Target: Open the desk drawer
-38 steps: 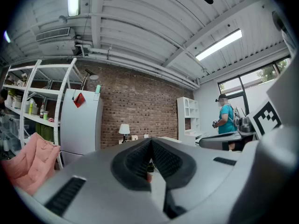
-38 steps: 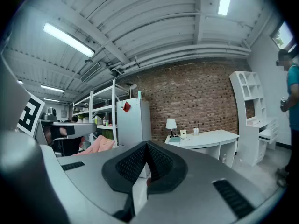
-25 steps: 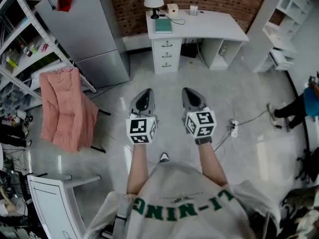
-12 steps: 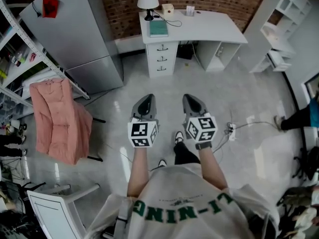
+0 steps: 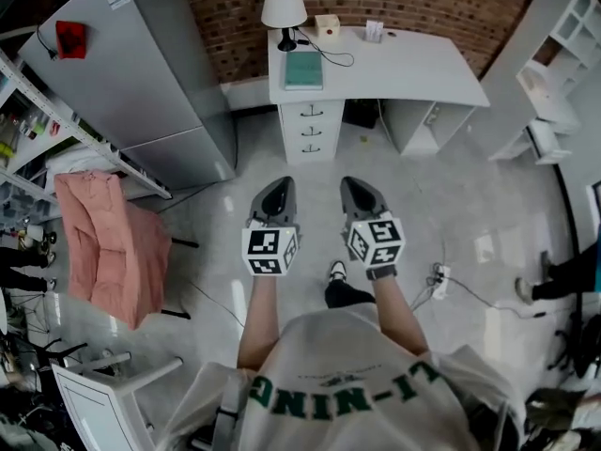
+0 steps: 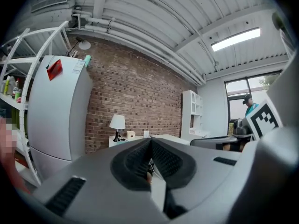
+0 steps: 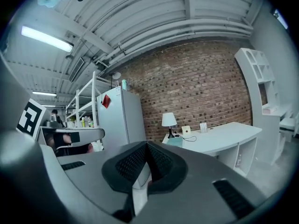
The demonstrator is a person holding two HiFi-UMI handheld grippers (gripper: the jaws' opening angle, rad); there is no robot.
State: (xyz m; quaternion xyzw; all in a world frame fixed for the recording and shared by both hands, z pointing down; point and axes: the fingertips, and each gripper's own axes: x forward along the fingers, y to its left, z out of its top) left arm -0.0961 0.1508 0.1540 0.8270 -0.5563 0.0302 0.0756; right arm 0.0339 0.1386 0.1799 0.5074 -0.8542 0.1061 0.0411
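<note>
Claws clenched, empty: left gripper and right gripper side by side; drawers of the white desk well apart at twelve o'clock, lamp on it.

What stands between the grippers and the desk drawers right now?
Nothing visible. Only bare floor lies between the left gripper, the right gripper and the drawer stack under the desk. The pink-draped chair sits off left, the power strip off right.

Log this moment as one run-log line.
stage: person stands short of desk | left gripper: shut, empty | right gripper: shut, empty | desk drawers: closed, untouched
</note>
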